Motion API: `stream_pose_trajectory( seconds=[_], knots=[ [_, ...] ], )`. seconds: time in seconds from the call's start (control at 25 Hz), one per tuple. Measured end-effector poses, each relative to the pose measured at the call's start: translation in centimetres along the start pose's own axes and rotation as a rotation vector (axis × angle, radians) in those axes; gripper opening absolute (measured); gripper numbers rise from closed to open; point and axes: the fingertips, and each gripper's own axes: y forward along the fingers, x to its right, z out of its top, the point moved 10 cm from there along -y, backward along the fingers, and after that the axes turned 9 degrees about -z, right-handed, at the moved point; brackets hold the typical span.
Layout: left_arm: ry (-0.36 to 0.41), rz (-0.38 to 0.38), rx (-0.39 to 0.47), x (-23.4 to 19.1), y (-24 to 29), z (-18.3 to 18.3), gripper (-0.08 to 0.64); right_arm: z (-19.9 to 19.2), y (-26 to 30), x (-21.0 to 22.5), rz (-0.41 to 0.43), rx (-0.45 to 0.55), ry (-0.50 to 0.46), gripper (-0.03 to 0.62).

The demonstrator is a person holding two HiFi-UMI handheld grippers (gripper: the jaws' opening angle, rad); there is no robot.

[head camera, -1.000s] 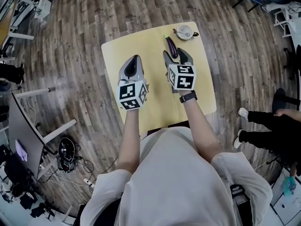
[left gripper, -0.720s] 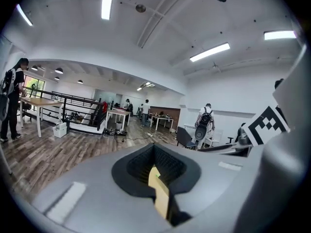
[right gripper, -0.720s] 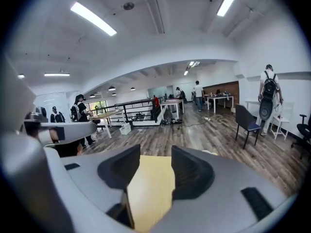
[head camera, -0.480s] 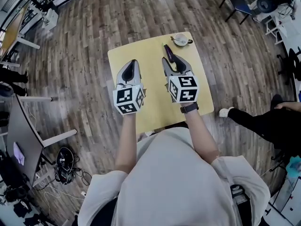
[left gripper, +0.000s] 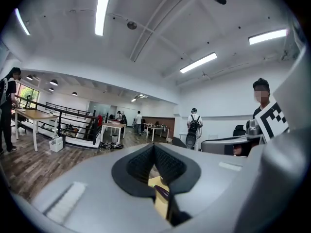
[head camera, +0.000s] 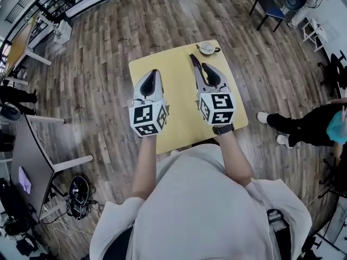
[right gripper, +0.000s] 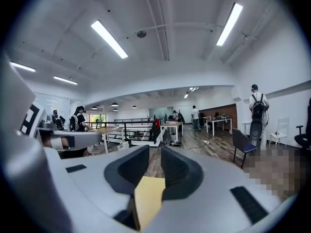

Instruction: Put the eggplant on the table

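Note:
The dark purple eggplant (head camera: 193, 60) lies on the yellow table (head camera: 176, 107) near its far edge, partly hidden by my right gripper. The left gripper view shows a sliver of the eggplant (left gripper: 162, 192) below the jaws. My right gripper (head camera: 200, 67) hovers above the table just near of the eggplant. Its jaws have just been closing and stand a narrow gap apart with nothing between them; only the table (right gripper: 148, 198) shows through. To the left, my left gripper (head camera: 154, 72) is held above the table, its jaws meeting at the tips and empty.
A white cup on a saucer (head camera: 207, 48) sits at the table's far right corner. Wood floor surrounds the table. A person's legs (head camera: 295, 124) are at the right; desks, chairs and people stand further off.
Both grippers have risen away from the table. The right gripper has drawn back from the eggplant, which stays lying on the table, and its jaws have narrowed.

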Motion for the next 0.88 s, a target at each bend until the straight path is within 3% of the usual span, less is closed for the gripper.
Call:
stream_pose_trajectory(
  seconds=[0.36, 0.88],
  knots=[
    [0.032, -0.012, 0.056, 1.3, -1.7, 1.7, 0.011, 1.1, -1.9, 0.2, 0.037, 0.043, 0.075, 0.011],
    [0.035, -0.045, 0.067, 2.6, -1.7, 0.9, 0.011, 0.8, -3.7, 0.2, -0.007, 0.049, -0.016, 0.011]
  ],
)
